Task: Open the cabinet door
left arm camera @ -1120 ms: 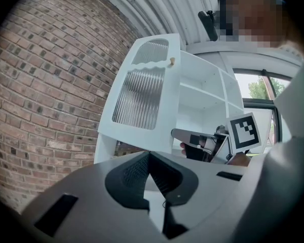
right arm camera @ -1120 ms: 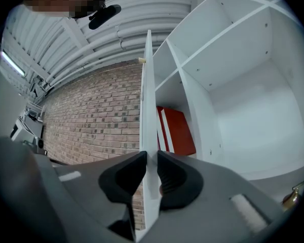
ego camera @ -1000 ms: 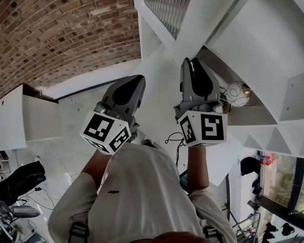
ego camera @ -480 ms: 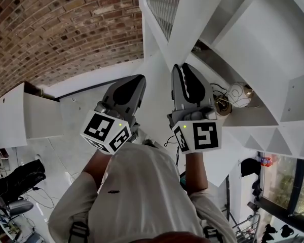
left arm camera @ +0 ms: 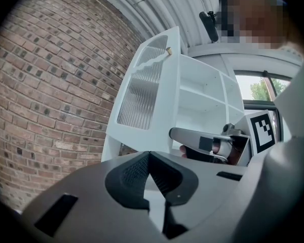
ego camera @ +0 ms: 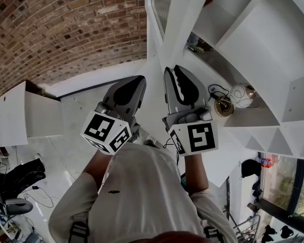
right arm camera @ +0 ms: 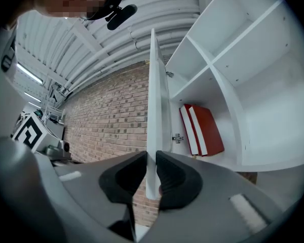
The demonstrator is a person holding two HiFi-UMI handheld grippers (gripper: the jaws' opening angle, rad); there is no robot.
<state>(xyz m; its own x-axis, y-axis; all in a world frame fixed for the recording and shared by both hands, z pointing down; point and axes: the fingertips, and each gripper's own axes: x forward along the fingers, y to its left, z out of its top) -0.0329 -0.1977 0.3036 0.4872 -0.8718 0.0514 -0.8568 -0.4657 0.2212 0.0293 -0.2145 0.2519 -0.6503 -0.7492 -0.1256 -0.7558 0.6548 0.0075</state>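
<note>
Well, the white cabinet door [right arm camera: 153, 85] stands swung out from the cabinet and is seen edge-on from the right gripper view. The right gripper [right arm camera: 151, 178] has the door's free edge between its dark pads, which press on it from both sides, spread only as far as the panel is thick. From the head view that gripper [ego camera: 173, 71] reaches up level to the door, its marker cube [ego camera: 195, 138] toward the person.

The left gripper [left arm camera: 149, 158] hangs just beside it on the door's outer side. Its jaws are brought together at the tips with nothing between them, and it is apart from the door. From there you see the door's ribbed glass panel [left arm camera: 142, 92] and a small brass knob [left arm camera: 168, 50] near its top corner.

Past the door on its outer side runs a brick wall [ego camera: 66, 29], near the path of the swing. On the inner side the white shelves [right arm camera: 233, 80] lie exposed. Two red books [right arm camera: 205, 130] lean in one compartment, close to a metal hinge [right arm camera: 178, 137]. Lower down, a shelf holds dark cables [ego camera: 213, 91], a white coiled bundle [ego camera: 239, 94] and a round brass piece [ego camera: 224, 106] just beside the right gripper's body.
</note>
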